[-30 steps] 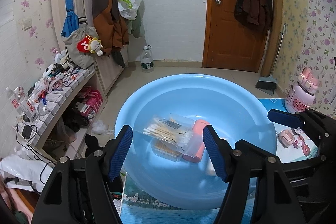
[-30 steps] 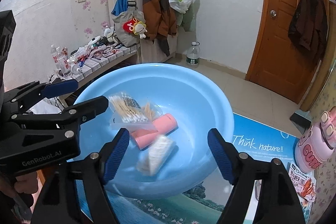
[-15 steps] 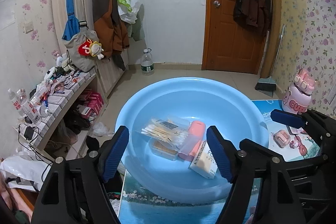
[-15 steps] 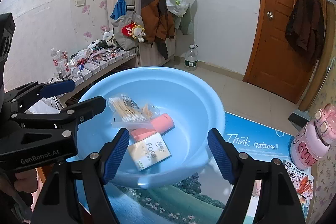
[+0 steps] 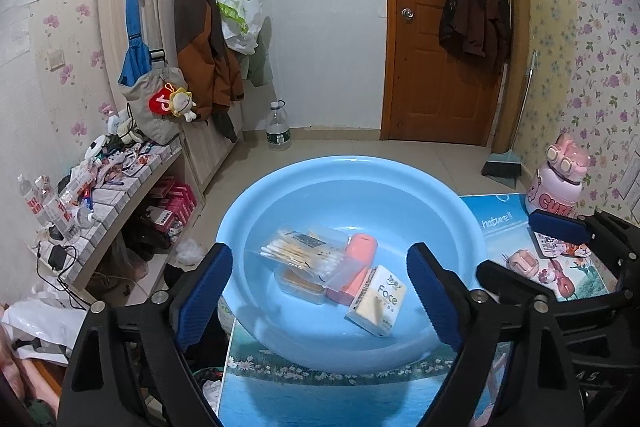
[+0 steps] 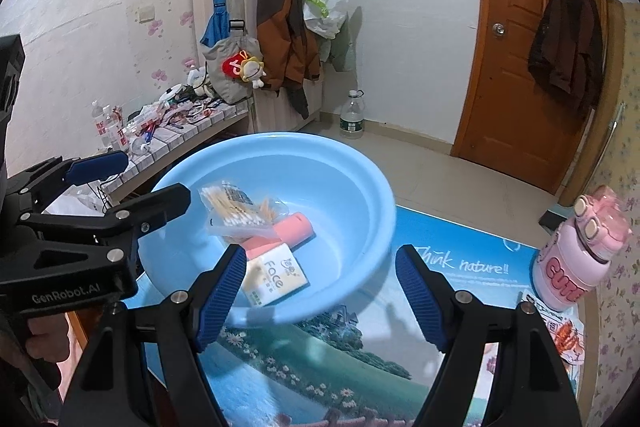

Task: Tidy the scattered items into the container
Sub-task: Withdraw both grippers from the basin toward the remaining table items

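The blue basin (image 5: 460, 219) sits on the table, on a mat (image 6: 360, 367) printed with a landscape, and 4 things already lie inside it: a clear bag of cotton swabs (image 5: 304, 251) towards the far left, a small clear box (image 5: 298, 283) partly under that bag, a pink tube (image 5: 354, 267) beside them, and a tissue pack marked "Face" (image 5: 378, 301) nearest the near wall. The tissue pack lies flat on the basin floor, free of either tool.

The left gripper (image 5: 320, 301) hangs over the near rim with its fingers opening and nothing between them; the items show through the gap but lie lower, in the basin. The right gripper (image 6: 320, 297) is beside it on the right, fingers spread wide and empty, above the near right edge of the basin and the mat.

This looks like the release step just completed, with both tools free above the basin. What remains on the table to the right is a pink bottle (image 6: 576, 259), a small pink case (image 5: 522, 263) and some flat printed cards (image 6: 560, 331) near it. If these count as scattered items, the next move calls for swinging the right gripper rightwards, lowering its open fingers around the small case or a card edge, and closing. The flat cards would likely be hard to pinch off the mat.
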